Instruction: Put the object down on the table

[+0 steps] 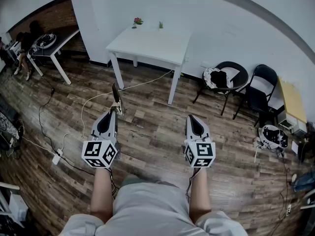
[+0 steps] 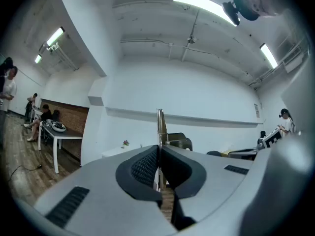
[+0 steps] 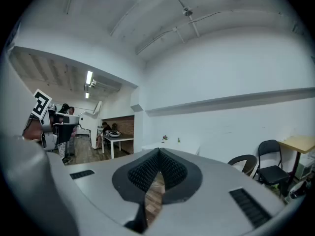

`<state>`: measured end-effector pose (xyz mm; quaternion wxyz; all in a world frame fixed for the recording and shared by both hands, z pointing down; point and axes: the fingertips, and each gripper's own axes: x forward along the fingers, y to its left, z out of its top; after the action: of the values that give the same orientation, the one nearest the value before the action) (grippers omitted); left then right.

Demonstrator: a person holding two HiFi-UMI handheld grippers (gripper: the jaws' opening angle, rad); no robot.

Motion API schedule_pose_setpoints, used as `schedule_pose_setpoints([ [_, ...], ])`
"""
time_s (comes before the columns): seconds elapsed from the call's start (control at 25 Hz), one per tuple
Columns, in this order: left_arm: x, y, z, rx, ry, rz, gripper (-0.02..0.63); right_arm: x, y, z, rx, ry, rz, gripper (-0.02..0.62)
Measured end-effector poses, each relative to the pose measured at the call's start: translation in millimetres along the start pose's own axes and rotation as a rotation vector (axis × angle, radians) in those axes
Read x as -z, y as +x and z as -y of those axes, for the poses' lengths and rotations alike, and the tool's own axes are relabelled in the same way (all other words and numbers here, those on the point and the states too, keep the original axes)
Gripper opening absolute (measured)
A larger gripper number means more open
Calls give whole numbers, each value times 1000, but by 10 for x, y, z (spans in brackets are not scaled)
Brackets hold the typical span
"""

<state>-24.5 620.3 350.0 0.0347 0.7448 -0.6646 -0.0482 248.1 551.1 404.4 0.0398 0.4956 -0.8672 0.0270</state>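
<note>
My left gripper (image 1: 114,111) is shut on a thin flat object (image 1: 116,95) that stands up out of its tips over the wooden floor. In the left gripper view the jaws (image 2: 159,149) meet on this narrow metallic strip (image 2: 160,124), which rises straight above them. My right gripper (image 1: 193,117) is held level beside it, shut, with nothing between its pads (image 3: 158,152). The white table (image 1: 147,45) stands ahead against the wall, well beyond both grippers, and shows small in both gripper views (image 2: 120,151) (image 3: 172,146).
Two small plants (image 1: 138,21) (image 1: 160,24) sit at the table's far edge. A round black chair (image 1: 224,80) and a folding chair (image 1: 258,90) stand to the right. Cables (image 1: 93,100) and a power strip (image 1: 56,157) lie on the floor at left. Another table (image 1: 56,43) with people is far left.
</note>
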Motion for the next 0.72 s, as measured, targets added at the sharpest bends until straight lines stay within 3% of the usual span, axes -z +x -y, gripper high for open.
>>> schedule_pose_setpoints([
  [0.72, 147, 165, 164, -12, 0, -33, 20, 75, 22, 261, 10, 39, 5, 8],
])
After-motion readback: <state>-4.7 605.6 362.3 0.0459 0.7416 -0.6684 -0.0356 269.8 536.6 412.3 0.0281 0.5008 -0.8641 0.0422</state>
